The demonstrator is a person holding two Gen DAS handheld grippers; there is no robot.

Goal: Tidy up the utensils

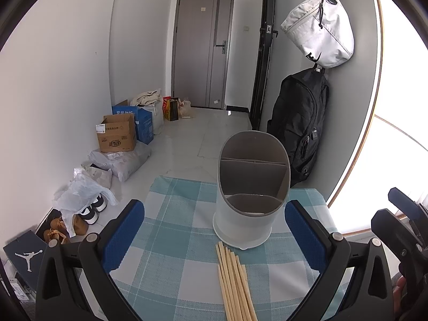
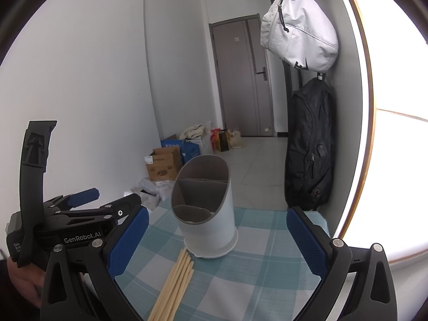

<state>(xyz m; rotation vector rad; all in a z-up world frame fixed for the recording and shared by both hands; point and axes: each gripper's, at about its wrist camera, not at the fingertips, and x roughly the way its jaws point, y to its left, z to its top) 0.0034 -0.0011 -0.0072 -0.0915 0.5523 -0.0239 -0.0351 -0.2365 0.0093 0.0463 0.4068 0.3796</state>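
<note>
A white utensil holder [image 1: 248, 208] with a grey, divided inside stands upright on the teal checked tablecloth [image 1: 174, 240]. It looks empty. Several pale wooden chopsticks [image 1: 235, 281] lie in a bundle on the cloth, their tips just short of the holder's base. My left gripper [image 1: 214, 235] is open above the near cloth, with the chopsticks between its blue pads and nothing held. In the right wrist view the holder [image 2: 208, 222] and chopsticks [image 2: 174, 286] sit ahead of my right gripper [image 2: 218, 243], also open and empty. The left gripper [image 2: 115, 196] shows at the left, held by a hand [image 2: 24, 275].
A black backpack [image 1: 299, 125] and a white bag [image 1: 321, 29] hang on the wall right of the table. Cardboard boxes [image 1: 117, 133], plastic bags and shoes [image 1: 91, 208] line the floor at the left. A closed door [image 1: 203, 48] is at the back.
</note>
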